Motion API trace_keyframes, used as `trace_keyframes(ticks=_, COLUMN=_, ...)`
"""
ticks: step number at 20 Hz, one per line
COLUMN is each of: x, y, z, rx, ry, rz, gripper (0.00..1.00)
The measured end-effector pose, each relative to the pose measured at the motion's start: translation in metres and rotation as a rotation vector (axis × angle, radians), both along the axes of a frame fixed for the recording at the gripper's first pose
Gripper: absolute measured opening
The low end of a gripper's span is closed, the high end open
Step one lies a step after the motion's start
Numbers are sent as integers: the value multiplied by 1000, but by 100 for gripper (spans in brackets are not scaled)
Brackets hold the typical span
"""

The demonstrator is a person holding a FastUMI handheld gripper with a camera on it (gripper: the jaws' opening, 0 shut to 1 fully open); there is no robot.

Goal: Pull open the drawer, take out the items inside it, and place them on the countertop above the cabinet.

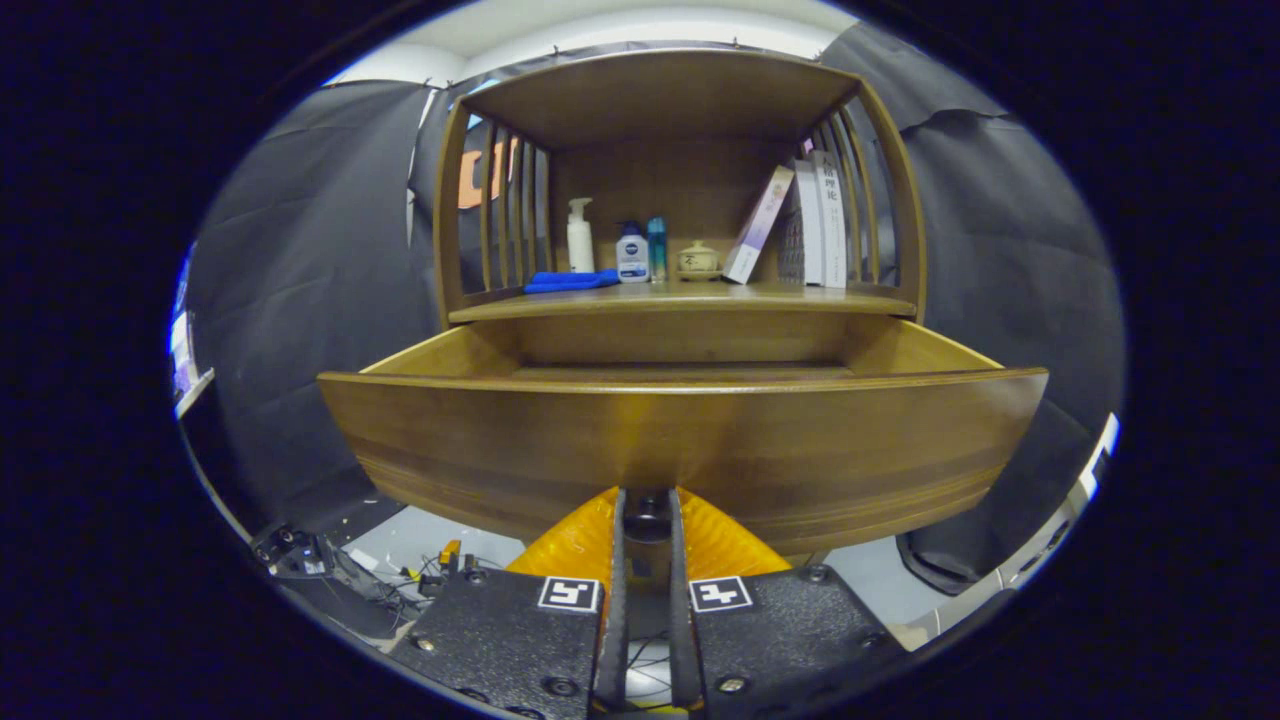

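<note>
Gripper [647, 505]: fingers drawn close together, a narrow gap left between them, tips at the lower edge of the drawer [690, 440] front at its middle. A small knob-like part sits in the gap; whether both fingers press on it cannot be told. Gripper held level, pointing straight at the drawer front from just below it.

Drawer: wooden, curved front, pulled well out of the cabinet [680, 180]. Its inside is hidden behind the front; contents cannot be seen.

Table [680, 300]: the wooden top above the drawer, under a roofed frame with slatted sides. On it, from one side to the other:
- blue cloth [570, 281], lying flat near the slats;
- white pump bottle [580, 236], upright, just behind the cloth;
- white bottle with dark cap [632, 252], upright, beside the pump bottle;
- slim teal bottle [656, 248], upright, touching or nearly touching it;
- small lidded ceramic pot [698, 260], apart from the bottles;
- book [757, 225], tilted, leaning towards upright books [820, 220] by the far slats.

Floor below the drawer: cables and small gear [400, 570], blurred.
</note>
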State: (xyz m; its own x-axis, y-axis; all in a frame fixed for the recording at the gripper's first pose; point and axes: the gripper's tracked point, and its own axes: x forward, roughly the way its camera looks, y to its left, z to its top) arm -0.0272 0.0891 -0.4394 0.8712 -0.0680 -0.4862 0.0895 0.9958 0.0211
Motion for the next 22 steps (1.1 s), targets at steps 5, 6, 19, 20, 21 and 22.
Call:
trace_keyframes(ticks=5, x=-6, y=2, z=1, rx=-11, ry=41, rz=0, gripper=20)
trace_keyframes(ticks=6, x=-10, y=0, z=1, rx=-18, ry=60, rz=-6, gripper=26)
trace_keyframes(ticks=19, x=15, y=23, z=104, rx=86, ry=76, rz=135, gripper=83)
trace_keyframes(ticks=20, x=23, y=19, z=109, rx=79, ry=79, rz=134, gripper=83)
trace_keyframes(ticks=21, x=33, y=13, z=112, rx=69, ry=86, rz=131, gripper=83)
trace_keyframes(ticks=22, x=43, y=8, z=111, rx=52, ry=103, rz=130, gripper=83)
